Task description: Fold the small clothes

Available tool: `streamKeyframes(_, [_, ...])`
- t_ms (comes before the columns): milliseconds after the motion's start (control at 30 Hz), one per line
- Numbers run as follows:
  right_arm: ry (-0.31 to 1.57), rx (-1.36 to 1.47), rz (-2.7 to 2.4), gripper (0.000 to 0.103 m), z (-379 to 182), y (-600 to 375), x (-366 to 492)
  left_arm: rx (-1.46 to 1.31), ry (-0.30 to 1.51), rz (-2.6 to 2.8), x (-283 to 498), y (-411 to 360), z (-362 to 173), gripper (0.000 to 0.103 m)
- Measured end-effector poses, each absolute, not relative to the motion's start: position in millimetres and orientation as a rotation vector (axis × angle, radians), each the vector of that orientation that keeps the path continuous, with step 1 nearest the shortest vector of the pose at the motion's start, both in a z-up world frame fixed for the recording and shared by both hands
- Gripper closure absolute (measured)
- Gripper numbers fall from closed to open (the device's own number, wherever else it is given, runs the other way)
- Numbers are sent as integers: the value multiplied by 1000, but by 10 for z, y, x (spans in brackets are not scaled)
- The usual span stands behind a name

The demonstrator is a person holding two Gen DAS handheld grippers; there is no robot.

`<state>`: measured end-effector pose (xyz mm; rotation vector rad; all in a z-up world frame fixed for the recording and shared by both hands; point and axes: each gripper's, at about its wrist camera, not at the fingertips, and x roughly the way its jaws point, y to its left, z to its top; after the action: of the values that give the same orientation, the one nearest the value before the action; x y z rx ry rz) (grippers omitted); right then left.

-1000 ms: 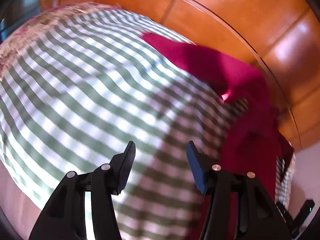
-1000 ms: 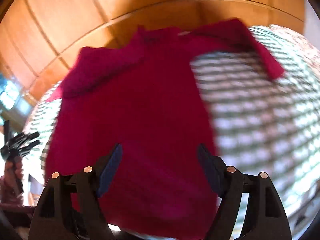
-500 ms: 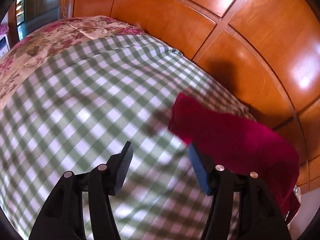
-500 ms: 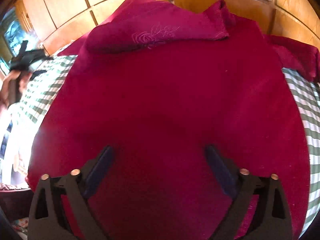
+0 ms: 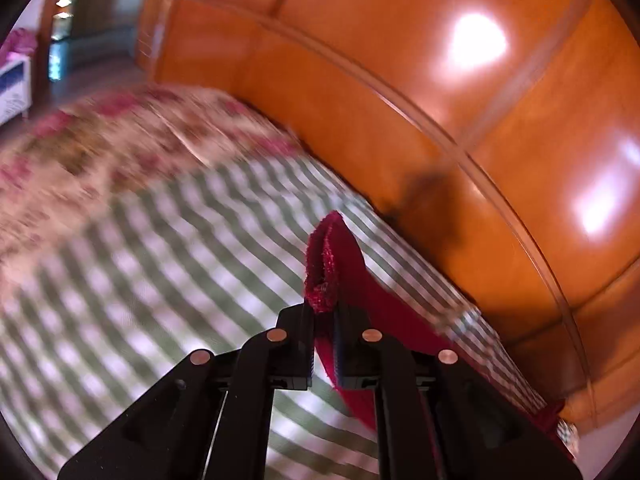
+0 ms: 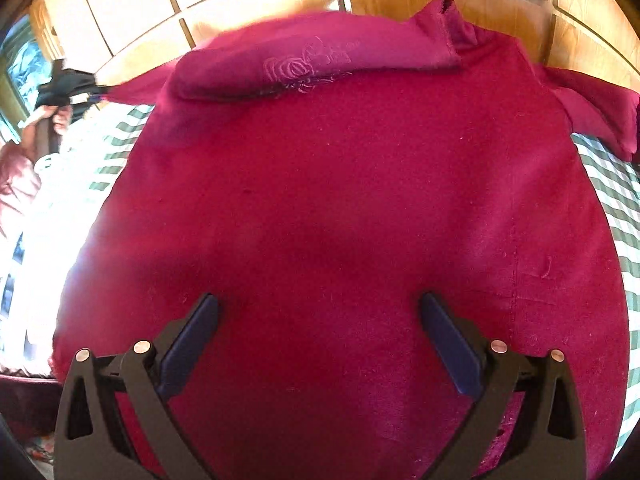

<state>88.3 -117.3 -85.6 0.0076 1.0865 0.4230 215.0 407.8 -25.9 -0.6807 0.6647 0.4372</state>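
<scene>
Left claw pinching a sleeve, right claw hanging spread over the garment.

From the left wrist, I'm seeing my left gripper [image 5: 323, 322] pressing together on the cuff of the red garment [image 5: 334, 264] — the cloth is trailing off to its right over the checked bedsheet [image 5: 140, 280], with the wooden headboard [image 5: 460, 128] ahead. From the right wrist, my right gripper [image 6: 318, 320] is gaping wide — the garment [image 6: 340, 200] is lying flat directly beneath and ahead of it.

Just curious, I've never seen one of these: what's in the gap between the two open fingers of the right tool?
Only the red garment: the right hand-held gripper hangs open over it, seen in the right wrist view.
</scene>
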Motion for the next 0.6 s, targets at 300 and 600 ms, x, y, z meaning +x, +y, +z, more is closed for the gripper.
streamKeyframes(300, [1074, 9, 399, 3, -877, -1063, 900, -577, 675, 687, 1751, 4402, -192, 89])
streamKeyframes(600, [1084, -9, 399, 3, -829, -1053, 928, -692, 757, 159, 1163, 3319, -371, 41])
